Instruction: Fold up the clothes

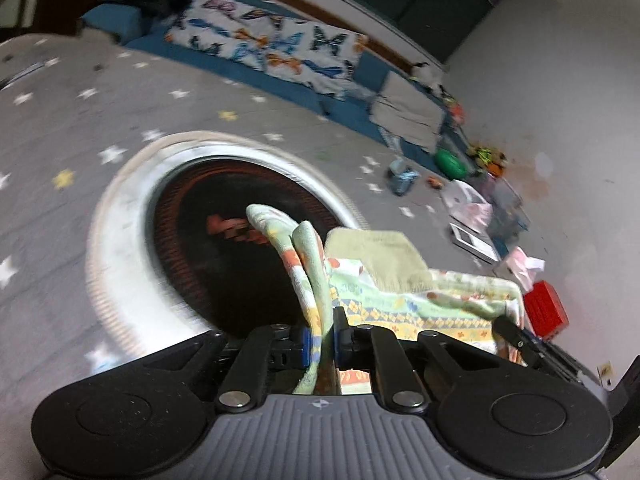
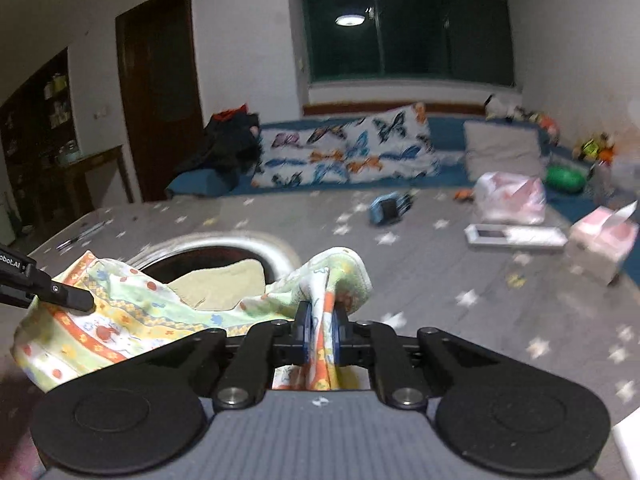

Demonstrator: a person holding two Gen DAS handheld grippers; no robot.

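A small patterned cloth (image 1: pixel 400 300), pale green with orange and yellow bands, hangs between my two grippers above a round heater. My left gripper (image 1: pixel 322 340) is shut on one edge of the cloth. My right gripper (image 2: pixel 320 336) is shut on another edge of the cloth (image 2: pixel 120 312). A plain beige panel (image 1: pixel 372 252) of the cloth folds over in the middle; it also shows in the right wrist view (image 2: pixel 220 284). The right gripper's fingers (image 1: pixel 516 336) show at the cloth's right end in the left wrist view. The left gripper's fingers (image 2: pixel 60 294) show at the left in the right wrist view.
A round heater (image 1: pixel 224 236) with a silver rim and dark centre lies on the grey star-patterned mat (image 2: pixel 480 304). A butterfly pillow (image 2: pixel 344 152), toys (image 2: pixel 388 208), a pink bag (image 2: pixel 508 196), a tissue box (image 2: pixel 600 240) and a red box (image 1: pixel 546 308) lie around.
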